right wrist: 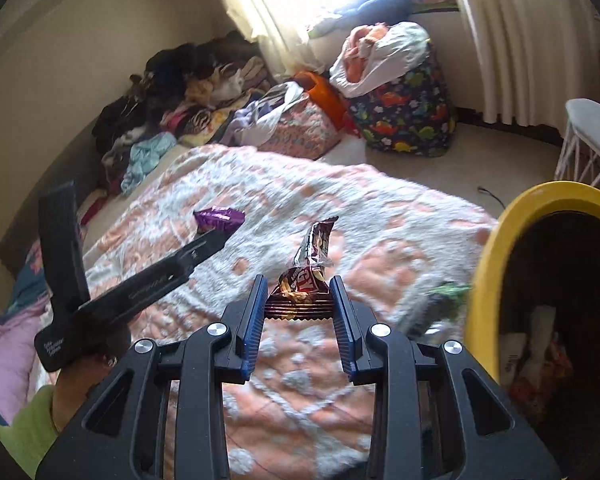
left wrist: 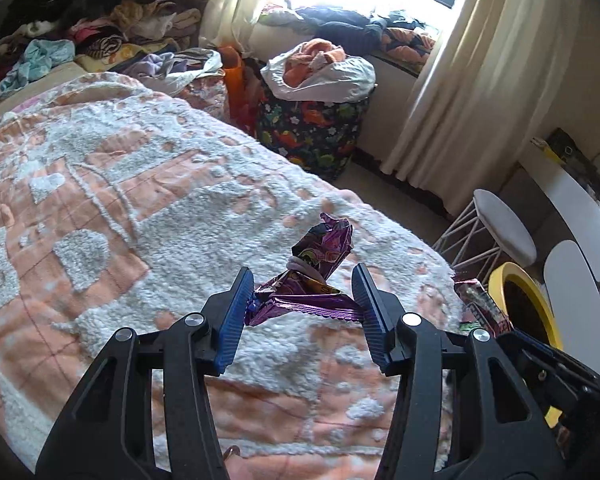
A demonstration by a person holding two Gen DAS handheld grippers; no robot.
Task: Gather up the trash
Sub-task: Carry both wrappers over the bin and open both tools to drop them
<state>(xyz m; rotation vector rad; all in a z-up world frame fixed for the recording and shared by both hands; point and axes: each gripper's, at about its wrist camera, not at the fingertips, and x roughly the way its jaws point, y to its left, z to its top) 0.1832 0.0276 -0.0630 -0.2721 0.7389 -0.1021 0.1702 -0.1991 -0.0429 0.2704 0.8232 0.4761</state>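
Note:
My left gripper (left wrist: 303, 292) is shut on a crumpled purple foil wrapper (left wrist: 314, 276) and holds it just above the pink and white bedspread (left wrist: 100, 200). The wrapper (right wrist: 219, 218) and the left gripper also show in the right wrist view. My right gripper (right wrist: 300, 300) is shut on a brown snack wrapper (right wrist: 306, 280), which also shows in the left wrist view (left wrist: 482, 304). A yellow-rimmed bin (right wrist: 496, 260) stands just right of it, with trash inside; its rim (left wrist: 518, 280) also shows in the left wrist view. A green wrapper (right wrist: 448, 294), blurred, is by the bin's rim.
Piles of clothes (left wrist: 80, 32) lie at the far end of the bed. A dinosaur-print laundry bag (left wrist: 312, 124) stands under the window. A white wire stool (left wrist: 500, 228) and a white table (left wrist: 576, 204) are to the right.

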